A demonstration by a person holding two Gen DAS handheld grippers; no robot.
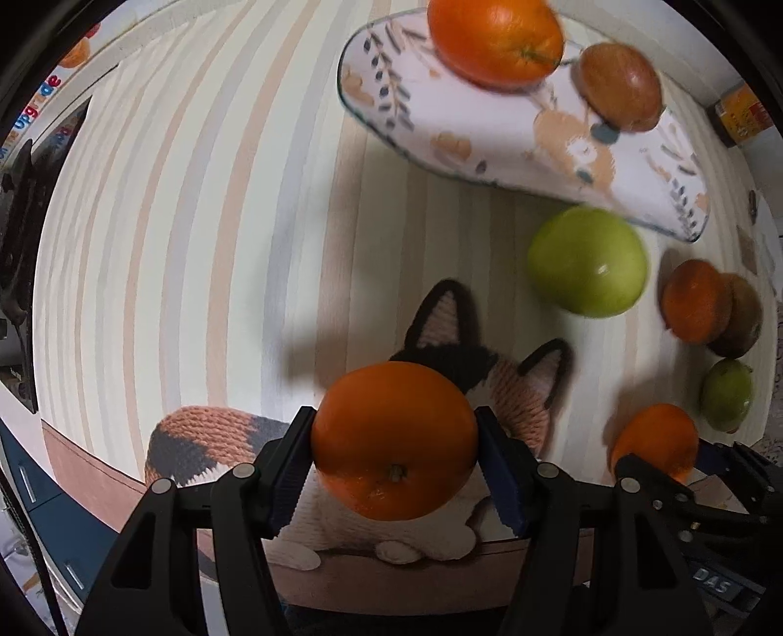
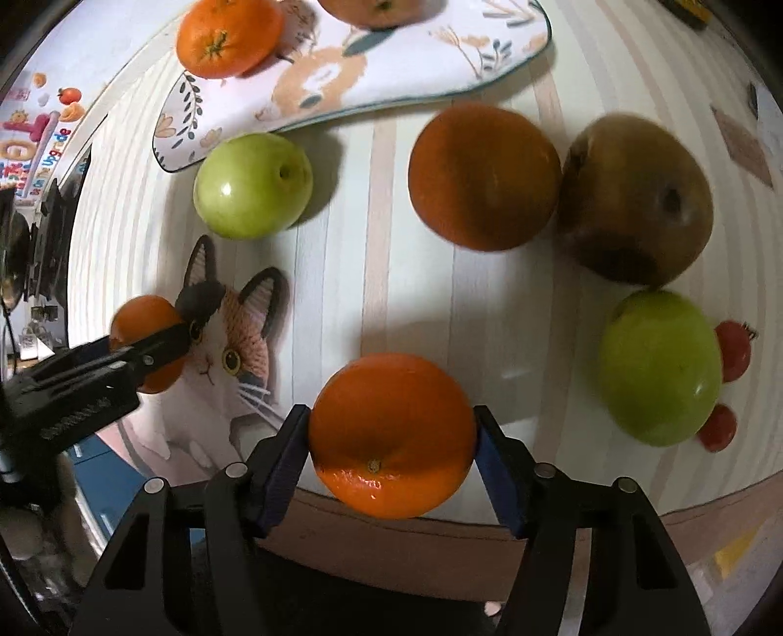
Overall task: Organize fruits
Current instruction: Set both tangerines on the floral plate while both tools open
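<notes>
A round table [image 2: 342, 274] with a pale striped top carries the fruit; a cat mat [image 2: 220, 362] lies at its near edge.

The left gripper [image 1: 395, 465] is closed partway on an orange [image 1: 395, 440], a pad pressed to each side, held above the cat mat [image 1: 514, 391]. The right gripper [image 2: 391, 460] likewise clamps a second orange [image 2: 391, 435] at the table's near edge, just right of the mat. From the right wrist, the left gripper shows at the far left with its orange [image 2: 147, 342] over the cat's ear.

Right of the held fruit lies a green apple [image 2: 658, 367] with two small red fruits [image 2: 734, 350] beside it. Farther on, a loose orange [image 2: 484, 176] touches a brown pear [image 2: 636, 200]. Another green apple [image 2: 252, 186] sits left of them, just beside the edge of a floral mat [image 2: 391, 73].

On the floral mat [image 1: 489, 132], at the far side, rest an orange [image 1: 494, 41] and a brown fruit [image 1: 619, 85], near each other.
</notes>
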